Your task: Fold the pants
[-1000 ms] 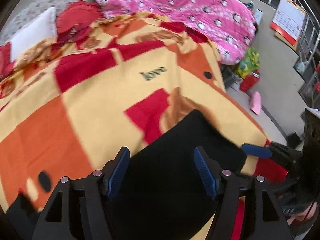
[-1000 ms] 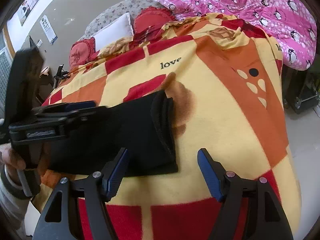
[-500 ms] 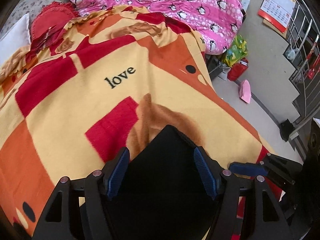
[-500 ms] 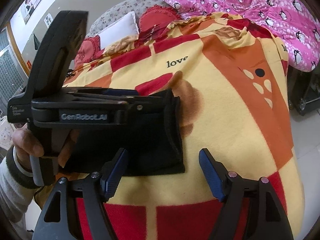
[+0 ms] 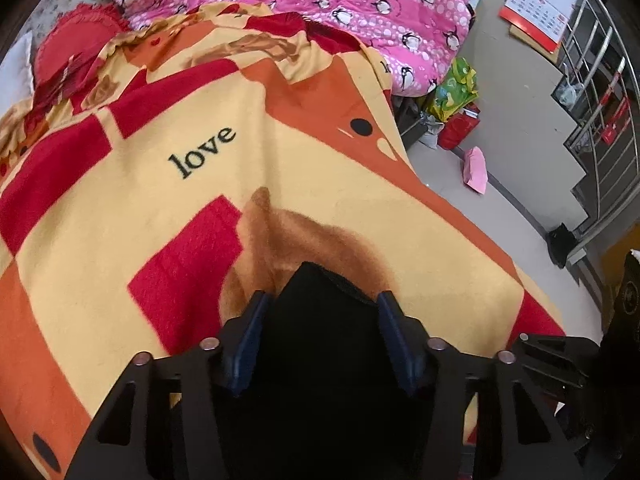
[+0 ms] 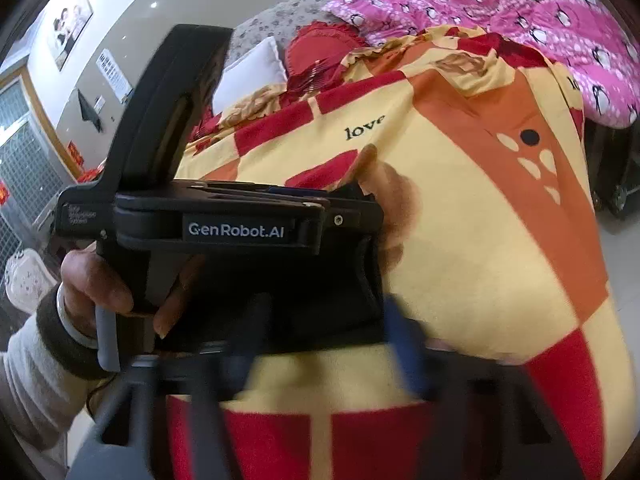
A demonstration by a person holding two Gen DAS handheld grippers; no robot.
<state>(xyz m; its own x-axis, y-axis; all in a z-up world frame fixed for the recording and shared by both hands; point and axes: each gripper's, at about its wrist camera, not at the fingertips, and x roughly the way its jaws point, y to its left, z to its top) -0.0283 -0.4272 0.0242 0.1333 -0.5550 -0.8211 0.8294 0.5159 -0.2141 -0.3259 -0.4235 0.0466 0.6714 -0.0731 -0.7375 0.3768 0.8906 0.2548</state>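
Observation:
The black pants (image 5: 320,344) lie folded into a compact stack on the orange, yellow and red blanket (image 5: 200,200). In the left wrist view my left gripper (image 5: 320,316) is open, its blue pads astride the top of the stack. In the right wrist view the pants (image 6: 332,292) sit under the left gripper's black body (image 6: 240,224), held by a hand. My right gripper (image 6: 328,328) is blurred, with its fingers apart at the stack's near edge.
A pink penguin quilt (image 5: 360,8) is heaped at the far end of the bed. A red cushion (image 6: 316,52) and a white pillow (image 6: 248,72) lie at the head. Bags (image 5: 456,92) stand on the floor beside the bed's right edge.
My left gripper has slid forward over the pants, so less black cloth shows ahead of it. My right gripper has moved in toward the stack's near edge and its fingers have drawn closer together.

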